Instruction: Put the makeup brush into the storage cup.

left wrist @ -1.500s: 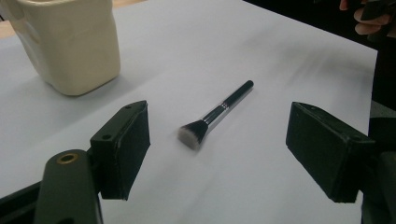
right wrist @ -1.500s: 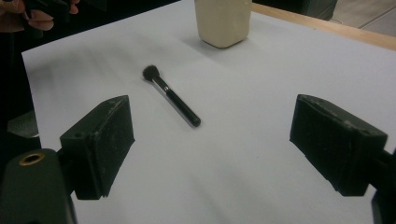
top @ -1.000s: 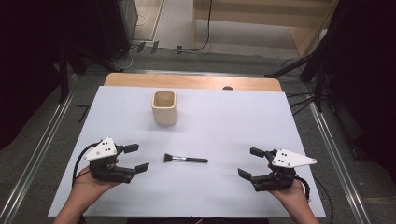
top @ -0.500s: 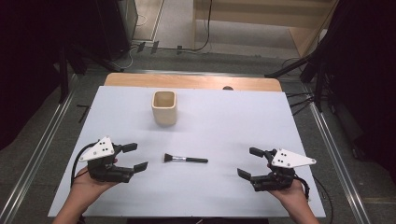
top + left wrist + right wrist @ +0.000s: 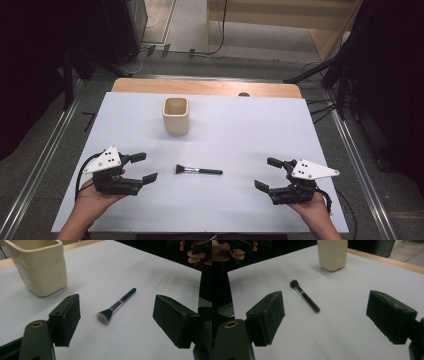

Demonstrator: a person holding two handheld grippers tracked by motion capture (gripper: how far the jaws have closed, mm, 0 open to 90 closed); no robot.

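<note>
A black makeup brush (image 5: 198, 170) lies flat on the white table (image 5: 240, 125), bristles to the left; it also shows as the brush (image 5: 117, 306) and the brush (image 5: 305, 299). A cream square cup (image 5: 176, 115) stands upright behind it, seen as the cup (image 5: 40, 265) and the cup (image 5: 333, 253). My left gripper (image 5: 143, 167) rests at the front left, open and empty, just left of the bristles. My right gripper (image 5: 268, 174) rests at the front right, open and empty, a short way right of the handle tip.
A wooden strip (image 5: 205, 87) edges the table's far side. Metal rails (image 5: 45, 160) run along the floor on both sides. Dark stands and cables (image 5: 320, 75) sit beyond the far right corner.
</note>
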